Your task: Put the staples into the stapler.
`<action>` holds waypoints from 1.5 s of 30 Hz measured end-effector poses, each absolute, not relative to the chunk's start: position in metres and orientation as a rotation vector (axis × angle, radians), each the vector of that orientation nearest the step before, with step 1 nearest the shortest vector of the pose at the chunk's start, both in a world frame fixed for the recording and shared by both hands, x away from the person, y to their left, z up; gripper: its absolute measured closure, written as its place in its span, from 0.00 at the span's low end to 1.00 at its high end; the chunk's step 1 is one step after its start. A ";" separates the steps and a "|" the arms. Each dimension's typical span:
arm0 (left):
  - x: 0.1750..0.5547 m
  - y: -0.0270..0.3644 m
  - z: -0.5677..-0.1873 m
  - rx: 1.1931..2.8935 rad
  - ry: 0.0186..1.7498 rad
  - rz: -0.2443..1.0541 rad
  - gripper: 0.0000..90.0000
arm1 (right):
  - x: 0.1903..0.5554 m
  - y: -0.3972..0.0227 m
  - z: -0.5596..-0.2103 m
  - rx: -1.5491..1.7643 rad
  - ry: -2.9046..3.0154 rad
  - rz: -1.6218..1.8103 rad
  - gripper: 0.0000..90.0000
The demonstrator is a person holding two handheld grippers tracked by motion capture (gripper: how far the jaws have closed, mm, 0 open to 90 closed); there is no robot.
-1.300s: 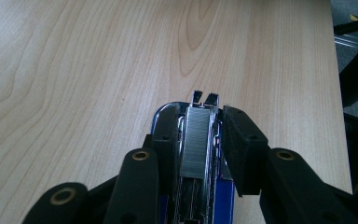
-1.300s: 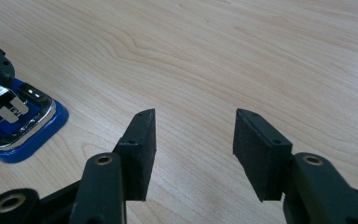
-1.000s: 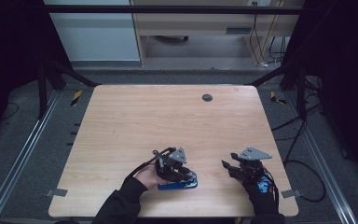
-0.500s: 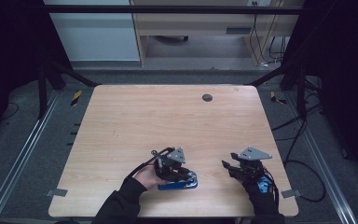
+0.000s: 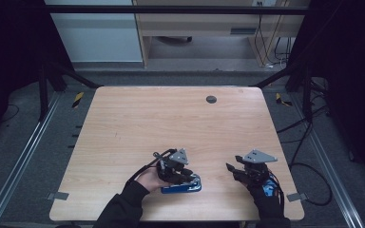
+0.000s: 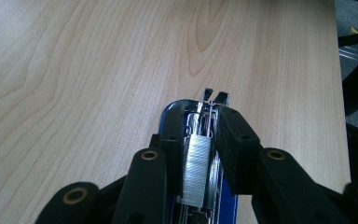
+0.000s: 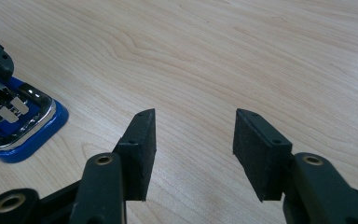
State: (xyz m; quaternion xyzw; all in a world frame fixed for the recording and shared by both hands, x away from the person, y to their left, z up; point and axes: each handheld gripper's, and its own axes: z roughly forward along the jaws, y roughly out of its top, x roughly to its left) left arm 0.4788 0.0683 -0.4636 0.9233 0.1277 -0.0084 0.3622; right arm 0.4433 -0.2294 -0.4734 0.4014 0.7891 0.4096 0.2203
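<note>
Between left gripper (image 6: 199,140) fingers (image 6: 235,149): stapler (image 6: 198,163), clamped.

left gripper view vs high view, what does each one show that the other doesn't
Left gripper view alone: a strip of staples lying in the opened stapler, between the black jaws of the left gripper, which press its sides. High view alone: the right gripper with open jaws, apart from the stapler, a dark round disc near the table's far edge, and the floor around. Both: the blue stapler, the left gripper and the wooden table.
</note>
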 end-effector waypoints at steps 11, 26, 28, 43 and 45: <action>0.477 0.072 -0.462 2.416 0.344 0.024 0.76 | 0.443 -0.229 -0.473 1.110 2.182 1.132 0.55; 0.480 0.079 -0.463 2.405 0.375 -0.054 0.84 | 0.443 -0.229 -0.474 1.115 2.183 1.132 0.55; 0.480 0.080 -0.463 2.406 0.380 -0.058 0.84 | 0.443 -0.229 -0.474 1.115 2.183 1.133 0.55; 0.473 0.080 -0.448 2.335 0.311 -0.006 0.86 | 0.443 -0.229 -0.473 1.113 2.182 1.132 0.55; 0.472 0.078 -0.448 2.333 0.293 0.007 0.86 | 0.443 -0.229 -0.473 1.114 2.182 1.131 0.55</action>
